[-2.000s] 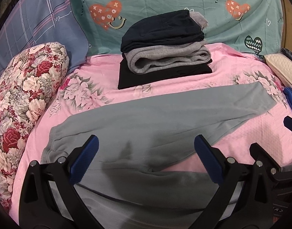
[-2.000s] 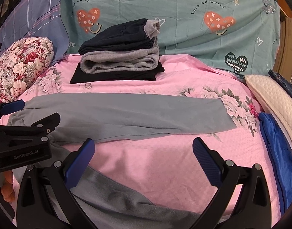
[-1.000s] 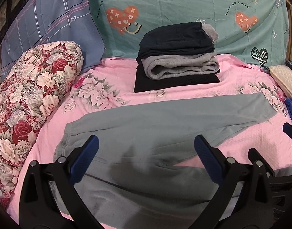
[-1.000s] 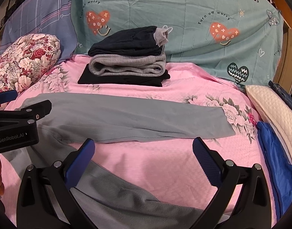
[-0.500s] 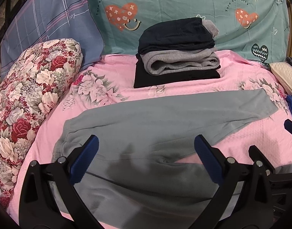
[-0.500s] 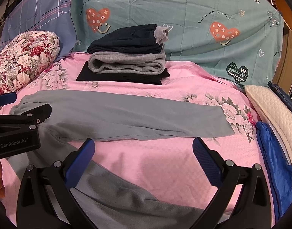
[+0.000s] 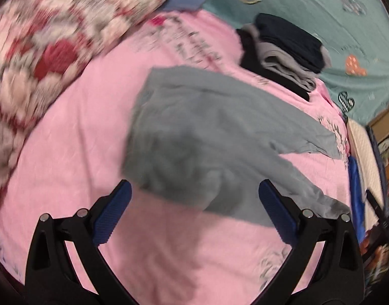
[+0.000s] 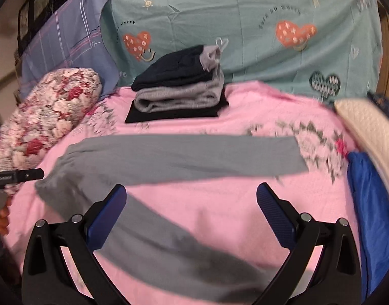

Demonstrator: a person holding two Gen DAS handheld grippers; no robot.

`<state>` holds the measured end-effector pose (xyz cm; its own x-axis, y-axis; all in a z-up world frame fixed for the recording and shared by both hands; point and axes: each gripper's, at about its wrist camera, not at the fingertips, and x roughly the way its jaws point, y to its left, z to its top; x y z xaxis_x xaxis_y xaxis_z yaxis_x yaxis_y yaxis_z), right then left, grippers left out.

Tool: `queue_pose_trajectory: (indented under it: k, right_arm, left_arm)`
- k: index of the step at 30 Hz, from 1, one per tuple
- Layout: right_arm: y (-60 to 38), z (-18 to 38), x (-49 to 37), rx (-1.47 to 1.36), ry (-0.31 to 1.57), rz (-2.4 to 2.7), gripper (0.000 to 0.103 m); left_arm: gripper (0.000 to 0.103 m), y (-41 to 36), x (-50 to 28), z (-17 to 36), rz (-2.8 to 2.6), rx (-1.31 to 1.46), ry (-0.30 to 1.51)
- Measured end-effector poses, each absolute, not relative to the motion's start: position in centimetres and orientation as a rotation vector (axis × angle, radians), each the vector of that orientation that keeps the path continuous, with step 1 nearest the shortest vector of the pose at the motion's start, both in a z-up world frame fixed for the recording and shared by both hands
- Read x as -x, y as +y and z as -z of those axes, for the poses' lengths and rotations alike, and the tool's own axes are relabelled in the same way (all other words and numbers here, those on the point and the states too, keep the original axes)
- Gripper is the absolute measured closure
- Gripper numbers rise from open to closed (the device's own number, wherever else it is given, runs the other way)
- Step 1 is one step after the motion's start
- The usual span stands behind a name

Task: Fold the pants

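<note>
Grey pants (image 7: 209,137) lie spread flat on the pink bedsheet (image 7: 74,132), waistband to the left, legs splayed to the right. In the right wrist view the pants (image 8: 174,155) show one leg across the middle and the other running under the gripper. My left gripper (image 7: 194,211) is open and empty, above the pants' near waist edge. My right gripper (image 8: 191,211) is open and empty, above the sheet between the two legs. The left gripper's tip (image 8: 18,175) shows at the left edge of the right wrist view.
A stack of folded clothes (image 8: 179,91) sits at the back by the teal heart-print pillow (image 8: 245,25). A floral bolster (image 8: 44,117) lies at the left. A cream pillow (image 8: 367,127) and a blue cloth (image 8: 370,203) lie at the right.
The left gripper has swung left and turned, so it now views the pants from the waist side; its view is blurred. The right gripper has pulled back and risen slightly. Both stay open.
</note>
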<state>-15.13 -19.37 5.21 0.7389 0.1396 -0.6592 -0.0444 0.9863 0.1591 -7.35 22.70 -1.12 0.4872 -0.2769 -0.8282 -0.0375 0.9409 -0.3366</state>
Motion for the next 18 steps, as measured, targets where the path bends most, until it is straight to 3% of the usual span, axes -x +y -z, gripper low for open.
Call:
queue_pose_trajectory:
  k: [5, 11, 12, 14, 15, 16, 18]
  right_arm:
    - [-25.1, -1.8, 19.0, -0.287, 0.877, -0.055, 0.001]
    - [-27.9, 0.7, 22.1, -0.446, 0.932, -0.027, 0.001]
    - [-28.6, 0.8, 22.7, -0.491, 0.93, -0.03, 0.001]
    - [-30.2, 0.9, 23.9, -0.586, 0.922, -0.022, 0.001]
    - [-31.2, 1.1, 24.7, -0.643, 0.916, -0.01, 0.001]
    - [-32.2, 1.2, 25.4, -0.686, 0.91, 0.008, 0.001]
    - [-33.3, 1.2, 26.5, -0.695, 0.912, 0.066, 0.001]
  left_arm:
    - [0.002, 26.4, 7.1, 5.1, 0.199, 0.621, 1.193]
    - [0.004, 24.9, 5.3, 6.7, 0.199, 0.651, 1.189]
    - [0.011, 24.9, 5.0, 6.8, 0.195, 0.653, 1.171]
    - [0.047, 24.6, 4.1, 7.2, 0.212, 0.642, 1.148]
    - [0.083, 24.2, 3.8, 7.6, 0.225, 0.631, 1.166]
    - [0.099, 23.9, 3.4, 8.0, 0.235, 0.628, 1.18]
    - [0.099, 23.5, 3.4, 8.1, 0.212, 0.593, 1.166]
